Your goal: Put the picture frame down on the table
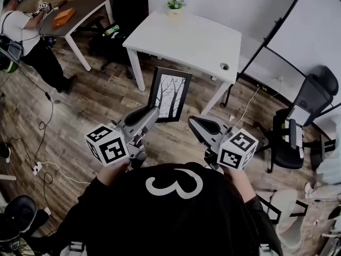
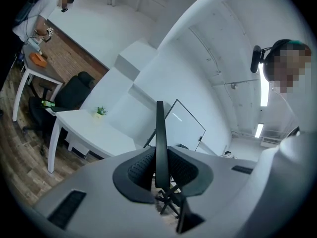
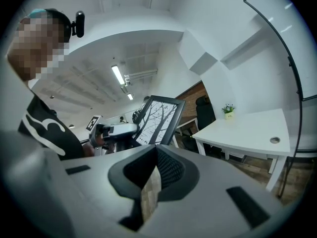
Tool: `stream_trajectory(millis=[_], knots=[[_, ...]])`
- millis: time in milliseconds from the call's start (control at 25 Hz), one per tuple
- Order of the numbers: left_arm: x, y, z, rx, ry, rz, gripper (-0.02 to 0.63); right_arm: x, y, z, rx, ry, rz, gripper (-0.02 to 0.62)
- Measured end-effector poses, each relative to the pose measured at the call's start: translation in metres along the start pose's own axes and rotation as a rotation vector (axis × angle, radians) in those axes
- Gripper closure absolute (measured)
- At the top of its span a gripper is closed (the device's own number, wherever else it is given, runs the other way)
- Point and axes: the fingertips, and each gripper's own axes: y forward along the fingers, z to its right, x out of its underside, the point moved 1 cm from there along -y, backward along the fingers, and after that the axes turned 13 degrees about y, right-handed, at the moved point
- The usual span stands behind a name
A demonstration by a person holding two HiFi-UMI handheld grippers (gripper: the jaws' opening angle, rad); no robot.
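Carrying step: left tool [image 1: 153, 112] clamps frame [image 1: 169, 94] edge; right tool [image 1: 193, 122] jaws together, empty. Next: reach tabletop [image 1: 192, 39] at 12 o'clock, lower frame.

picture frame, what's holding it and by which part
The left gripper clamps the black rectangular picture frame with a tree print by its left side edge, low down. The right gripper holds nothing.

Black shirt [image 1: 176, 220], large white numeral 3 [image 1: 175, 184]
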Motion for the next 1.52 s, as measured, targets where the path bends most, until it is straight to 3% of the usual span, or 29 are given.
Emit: stream_trajectory(millis=[440, 760, 1040, 1280, 1520], knots=[[0.005, 0.023, -0.02, 0.012, -0.031, -0.011, 0.526, -0.011, 0.004, 0.032, 0.031, 0.035, 0.027, 0.572], [-0.004, 0.082, -0.064, -0.042, -0.028, -0.034, 0.526, -0.048, 0.031, 0.103, -0.015, 0.068, 0.031, 0.572], [-0.026, 0.161, -0.111, -0.071, -0.027, -0.067, 0.526, -0.11, 0.061, 0.18, -0.052, 0.08, 0.044, 0.572], [-0.022, 0.175, -0.125, -0.087, -0.013, -0.062, 0.528, -0.117, 0.065, 0.194, -0.067, 0.054, 0.047, 0.572], [-0.026, 0.248, -0.164, -0.12, -0.049, -0.062, 0.526, -0.157, 0.071, 0.267, -0.063, 0.047, 0.019, 0.572]])
